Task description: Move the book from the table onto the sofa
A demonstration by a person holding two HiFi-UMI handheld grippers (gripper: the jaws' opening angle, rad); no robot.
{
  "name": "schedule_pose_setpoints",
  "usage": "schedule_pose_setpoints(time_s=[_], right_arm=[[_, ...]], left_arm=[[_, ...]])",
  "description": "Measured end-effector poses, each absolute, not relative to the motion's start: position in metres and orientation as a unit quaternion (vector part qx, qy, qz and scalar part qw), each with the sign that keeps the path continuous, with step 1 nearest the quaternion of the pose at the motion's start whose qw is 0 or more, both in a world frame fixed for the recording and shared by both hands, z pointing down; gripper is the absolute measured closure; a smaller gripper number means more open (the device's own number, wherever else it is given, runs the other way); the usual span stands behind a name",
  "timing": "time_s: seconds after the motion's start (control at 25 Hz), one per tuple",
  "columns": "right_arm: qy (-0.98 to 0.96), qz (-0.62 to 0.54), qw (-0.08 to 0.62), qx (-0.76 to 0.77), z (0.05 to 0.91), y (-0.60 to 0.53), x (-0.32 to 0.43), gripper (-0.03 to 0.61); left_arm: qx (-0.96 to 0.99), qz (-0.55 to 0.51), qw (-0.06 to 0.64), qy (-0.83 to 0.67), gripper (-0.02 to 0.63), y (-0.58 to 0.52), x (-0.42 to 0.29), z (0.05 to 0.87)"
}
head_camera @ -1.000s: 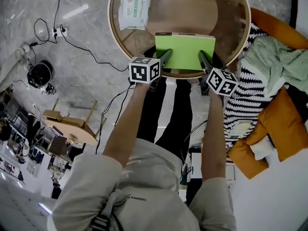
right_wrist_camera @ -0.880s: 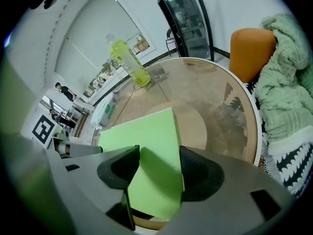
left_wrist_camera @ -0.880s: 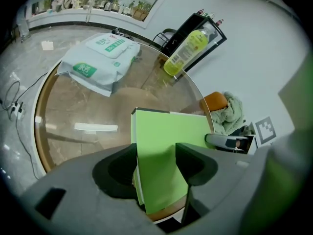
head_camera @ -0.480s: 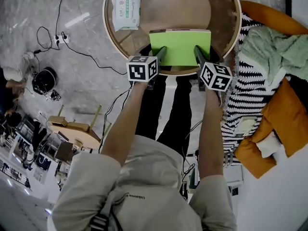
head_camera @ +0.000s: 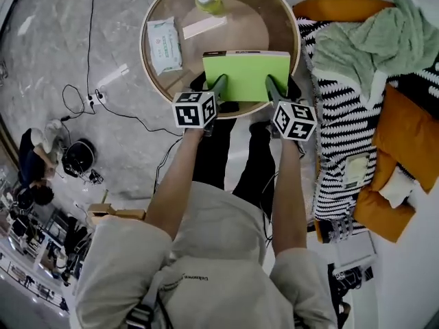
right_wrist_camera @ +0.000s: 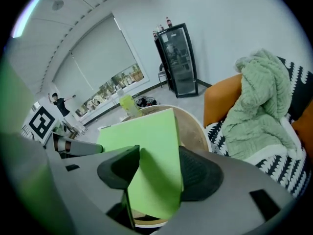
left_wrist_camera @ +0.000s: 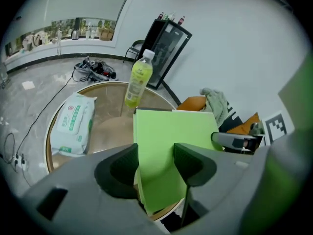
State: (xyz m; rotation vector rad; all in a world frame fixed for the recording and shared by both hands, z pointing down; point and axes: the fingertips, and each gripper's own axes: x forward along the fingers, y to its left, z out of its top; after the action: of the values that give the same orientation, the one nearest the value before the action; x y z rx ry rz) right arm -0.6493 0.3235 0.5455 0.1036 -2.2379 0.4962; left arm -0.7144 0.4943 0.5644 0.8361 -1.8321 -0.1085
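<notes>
The flat, smooth lime-green book (head_camera: 245, 75) is held over the near rim of the round brown bench (head_camera: 291, 19). The left gripper (head_camera: 218, 88) has just been closing, and its dark textured fingers (left_wrist_camera: 188, 163) clamp the book's left side. The right gripper's (head_camera: 272, 86) fingers (right_wrist_camera: 198, 173) clamp its right side. Behind the book, a soft pack of wipes (head_camera: 164, 43) lies on the bench and a clear bottle (head_camera: 208, 1) of yellow-green drink stands there. To the right is the sofa (head_camera: 336, 115), under a black-and-white zigzag throw, with orange cushions (head_camera: 408, 136) and a fuzzy green blanket (head_camera: 370, 43). The floor (head_camera: 82, 33) is grey marble.
</notes>
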Motion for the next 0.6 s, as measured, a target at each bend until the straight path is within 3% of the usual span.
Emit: schedule_pose_setpoints(time_s=[0.6], right_arm=[[-0.921,0.21,0.307,0.118,0.386,0.279,-0.647,0.356]], left_arm=[[0.418,-0.026,0.45,-0.789,0.38,0.434,-0.748,0.397]])
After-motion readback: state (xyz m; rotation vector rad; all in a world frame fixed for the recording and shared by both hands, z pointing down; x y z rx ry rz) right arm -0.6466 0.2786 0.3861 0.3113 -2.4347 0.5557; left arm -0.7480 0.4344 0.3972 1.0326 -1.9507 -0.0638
